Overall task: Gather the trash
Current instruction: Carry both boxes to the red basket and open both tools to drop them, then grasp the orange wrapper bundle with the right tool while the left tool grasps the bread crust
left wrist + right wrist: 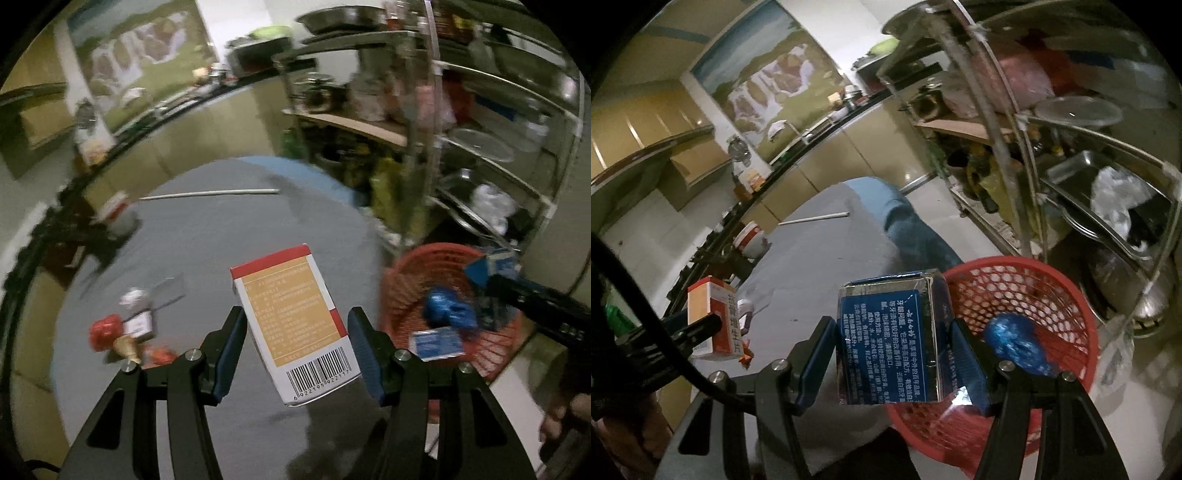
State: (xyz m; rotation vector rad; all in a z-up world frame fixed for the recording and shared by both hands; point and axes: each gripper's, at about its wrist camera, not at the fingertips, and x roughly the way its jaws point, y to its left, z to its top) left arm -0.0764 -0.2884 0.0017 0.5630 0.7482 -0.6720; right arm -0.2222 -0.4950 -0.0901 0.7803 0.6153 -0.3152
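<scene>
My left gripper [297,347] is shut on a tilted white, tan and red medicine box [295,317] with a barcode, above the grey table [221,240]. My right gripper [892,360] is shut on a dark blue carton [890,332] at the near rim of a red mesh basket [1067,291]. In the basket lie a crumpled blue wrapper [1015,343] and a small blue and white pack [436,343]. In the left wrist view the basket [406,280] stands right of the table, and the blue carton [491,264] hangs over it. The right wrist view shows the medicine box [713,317] at the left.
Loose bits lie on the table's left: a red cap [105,330], crumpled white paper [133,297], an orange scrap [160,354]. A white stick [210,194] lies at the far edge, and a red and white cup [750,238] stands there. A metal rack [1108,177] stands beyond the basket.
</scene>
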